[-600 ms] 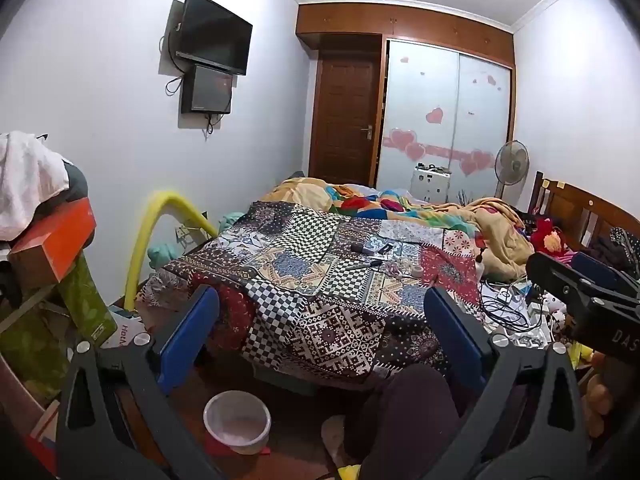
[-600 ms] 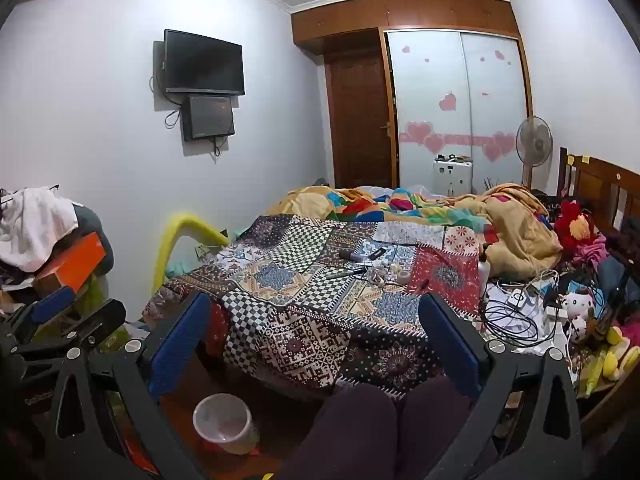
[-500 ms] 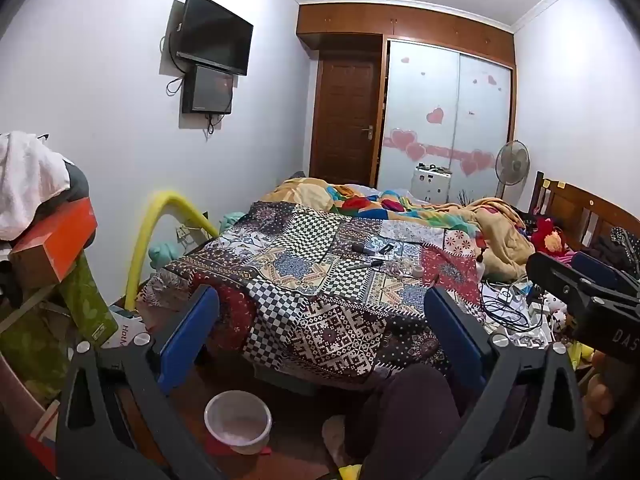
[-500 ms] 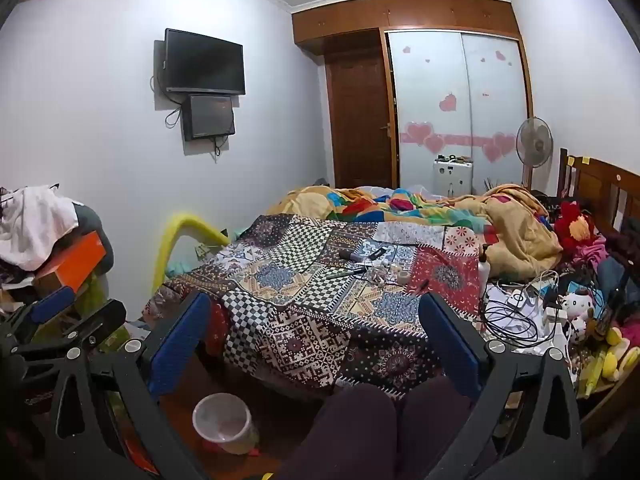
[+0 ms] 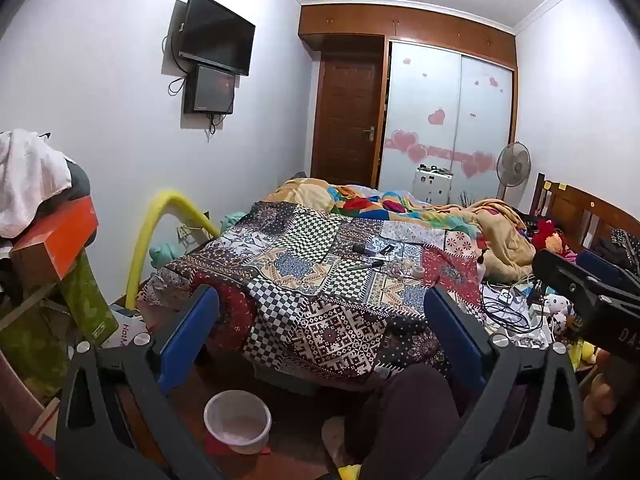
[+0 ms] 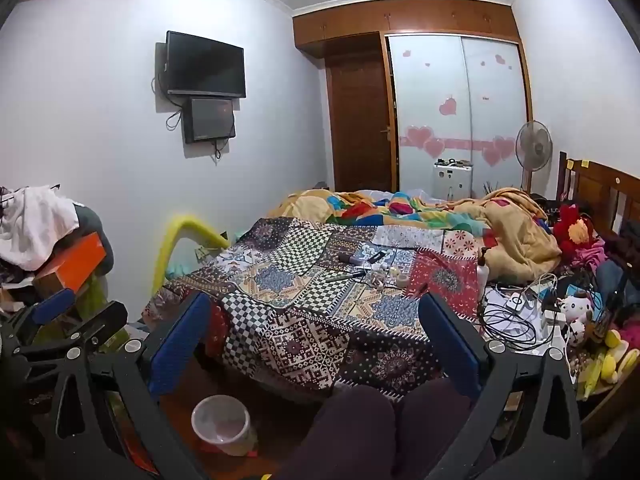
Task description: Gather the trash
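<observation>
A white trash bin (image 5: 237,421) with a liner stands on the floor at the foot of the bed; it also shows in the right wrist view (image 6: 221,424). Small loose items (image 5: 374,257) lie on the patchwork blanket (image 5: 320,280), seen too in the right wrist view (image 6: 368,270). My left gripper (image 5: 320,332) is open and empty, held above the floor short of the bed. My right gripper (image 6: 312,332) is open and empty, beside the left one. Each gripper shows at the edge of the other's view.
A cluttered shelf with an orange box (image 5: 56,240) stands at the left. Cables and chargers (image 6: 516,320) and soft toys (image 6: 576,308) lie at the bed's right side. My knees (image 6: 384,428) are below the grippers. A fan (image 6: 534,146) stands by the wardrobe.
</observation>
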`<control>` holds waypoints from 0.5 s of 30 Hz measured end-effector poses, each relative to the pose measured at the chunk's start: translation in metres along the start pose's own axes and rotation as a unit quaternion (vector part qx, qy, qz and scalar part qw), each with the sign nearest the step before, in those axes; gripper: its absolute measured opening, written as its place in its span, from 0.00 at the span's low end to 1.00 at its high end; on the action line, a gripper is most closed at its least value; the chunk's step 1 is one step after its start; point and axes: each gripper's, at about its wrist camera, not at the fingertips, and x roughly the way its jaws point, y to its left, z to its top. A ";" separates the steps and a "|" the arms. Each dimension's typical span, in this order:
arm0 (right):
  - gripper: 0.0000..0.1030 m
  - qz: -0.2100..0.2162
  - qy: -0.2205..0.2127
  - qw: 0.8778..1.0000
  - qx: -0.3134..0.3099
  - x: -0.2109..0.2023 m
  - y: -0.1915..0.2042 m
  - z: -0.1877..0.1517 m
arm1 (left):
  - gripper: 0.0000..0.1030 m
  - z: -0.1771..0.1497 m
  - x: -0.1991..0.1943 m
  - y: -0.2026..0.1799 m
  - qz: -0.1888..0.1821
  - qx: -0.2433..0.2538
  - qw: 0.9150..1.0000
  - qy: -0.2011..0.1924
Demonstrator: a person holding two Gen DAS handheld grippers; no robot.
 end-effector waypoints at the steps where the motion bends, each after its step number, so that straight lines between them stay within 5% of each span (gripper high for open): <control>1: 1.00 0.000 -0.002 1.000 -0.003 0.000 0.000 -0.004 | 1.00 0.000 0.000 0.000 0.000 0.000 1.000 0.000; 15: 1.00 0.003 -0.010 1.000 -0.011 -0.005 0.003 -0.004 | 1.00 -0.006 0.002 0.001 0.004 -0.003 1.000 0.003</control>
